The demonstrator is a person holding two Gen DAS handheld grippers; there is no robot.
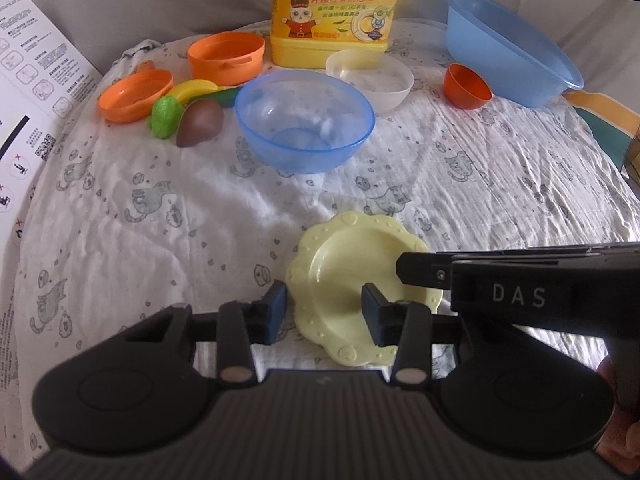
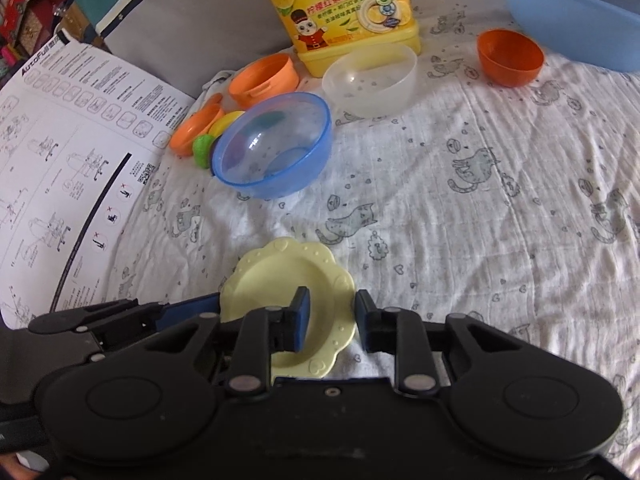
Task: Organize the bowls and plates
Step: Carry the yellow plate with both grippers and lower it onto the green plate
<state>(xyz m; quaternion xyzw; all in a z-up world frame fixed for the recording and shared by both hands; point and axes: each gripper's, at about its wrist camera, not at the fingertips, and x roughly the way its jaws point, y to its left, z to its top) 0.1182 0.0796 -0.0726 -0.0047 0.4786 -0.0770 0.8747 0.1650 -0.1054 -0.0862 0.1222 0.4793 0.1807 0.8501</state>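
A pale yellow plate [image 1: 352,264] with a scalloped, embossed rim lay right side up on the cat-print sheet, nearest of all the dishes. Farther back a translucent blue bowl [image 1: 305,125] stood upright and empty. Just behind it to the right, a clear frosted bowl [image 1: 374,76] also stood upright, close to the blue one; whether they touched could not be told. Well to the right a small orange bowl [image 1: 466,86] lay tipped on its side, its mouth turned toward the viewer, beside a large blue basin [image 1: 508,48]. To the left, a shallow orange dish [image 1: 134,95] and a deeper orange bowl [image 1: 226,56] sat tilted.
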